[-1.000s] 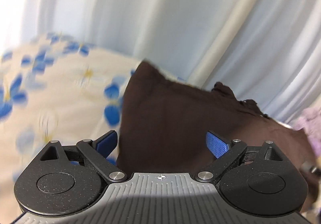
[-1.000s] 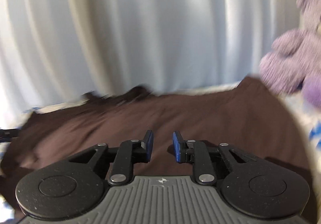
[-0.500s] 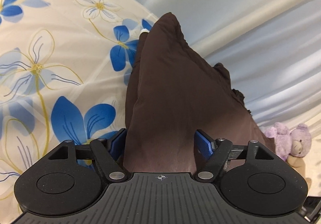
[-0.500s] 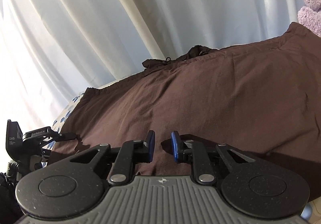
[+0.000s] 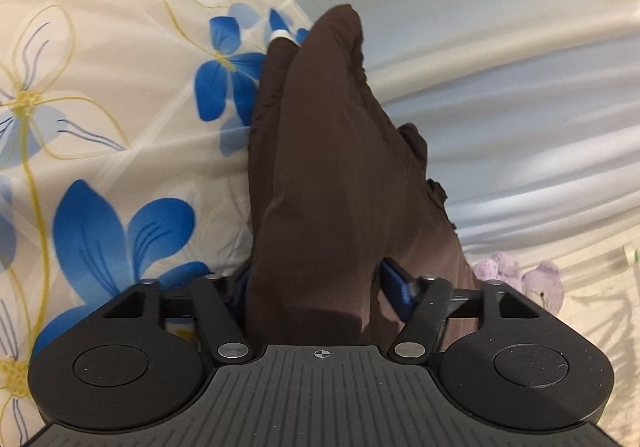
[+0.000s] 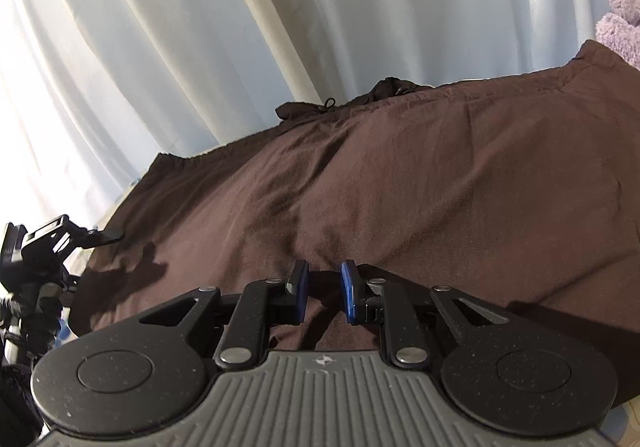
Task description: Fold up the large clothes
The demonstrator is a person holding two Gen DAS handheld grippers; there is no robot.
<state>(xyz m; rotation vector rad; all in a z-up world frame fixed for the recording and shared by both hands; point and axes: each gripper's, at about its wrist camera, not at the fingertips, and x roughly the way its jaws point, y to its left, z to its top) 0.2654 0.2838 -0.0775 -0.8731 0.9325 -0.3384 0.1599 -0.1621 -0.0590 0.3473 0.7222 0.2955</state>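
Note:
A large dark brown garment (image 6: 400, 187) lies spread over a floral bedsheet (image 5: 100, 107). In the left wrist view a raised fold of the brown garment (image 5: 320, 187) runs away from me. It sits between the fingers of my left gripper (image 5: 316, 287), whose jaws are closing. The left pad is hidden behind the cloth, and a thin gap still shows at the right pad (image 5: 396, 287). My right gripper (image 6: 324, 291) stands at the garment's near edge, shut on a small pinch of cloth from which creases radiate. The left gripper's body (image 6: 48, 247) shows at the far left of the right wrist view.
Pale curtains (image 6: 240, 27) hang right behind the bed. A purple plush toy (image 5: 520, 279) sits at the garment's right end, also visible as plush toy (image 6: 620, 19). The floral sheet stretches away on the left.
My left gripper rolled, dropped toward the bed and narrowed its jaws around the garment's fold. The right gripper shifted sideways, its jaws staying narrow on the cloth.

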